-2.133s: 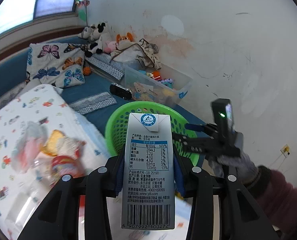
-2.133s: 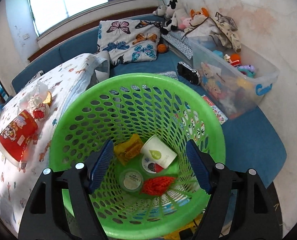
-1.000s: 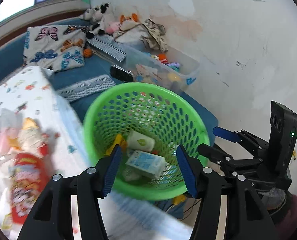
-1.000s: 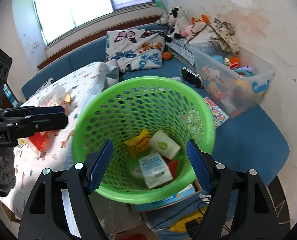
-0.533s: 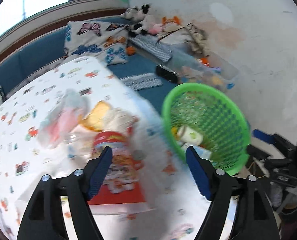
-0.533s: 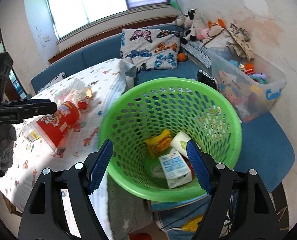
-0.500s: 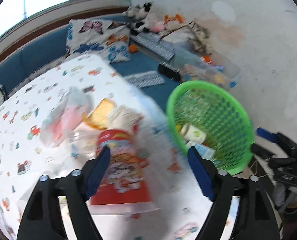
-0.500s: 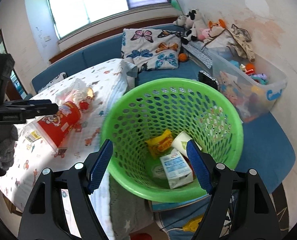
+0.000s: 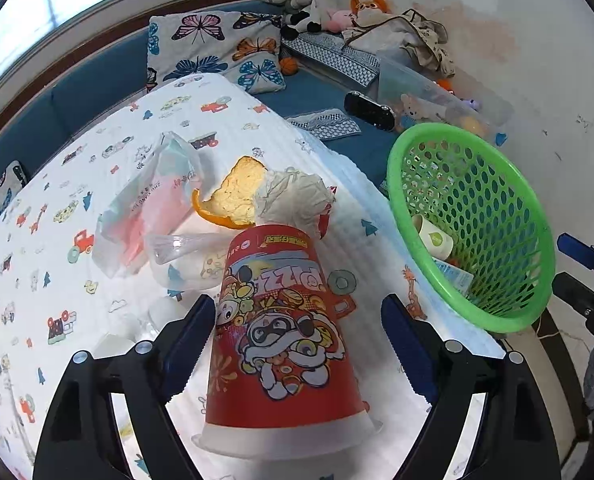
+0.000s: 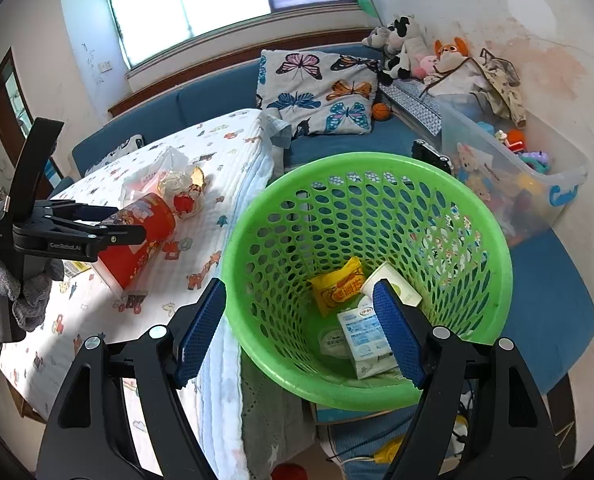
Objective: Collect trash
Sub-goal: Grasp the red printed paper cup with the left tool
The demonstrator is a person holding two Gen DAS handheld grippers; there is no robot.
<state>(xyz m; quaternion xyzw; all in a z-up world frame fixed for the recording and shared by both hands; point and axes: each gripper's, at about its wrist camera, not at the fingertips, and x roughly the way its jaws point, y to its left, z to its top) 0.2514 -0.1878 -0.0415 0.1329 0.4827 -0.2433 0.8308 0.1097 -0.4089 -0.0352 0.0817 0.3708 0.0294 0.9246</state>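
Both fingers of the left gripper (image 9: 297,340) stood wide apart, straddling the red snack cup (image 9: 285,336), which lay on the printed quilt (image 9: 57,280), long axis running near-to-far, rim nearest. Right gripper (image 10: 301,332), fingers apart and empty, hovered at the green basket (image 10: 497,280).

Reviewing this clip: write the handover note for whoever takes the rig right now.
Left gripper: open, jaws either side of the red pizza cup lying on the table, not gripped.
Right gripper: jaws straddle the green basket at its near rim; grip unclear.
Done: milk carton, yellow packet, paper cup in basket.
Left: pizza cup, orange peel, crumpled tissue, plastic bag.
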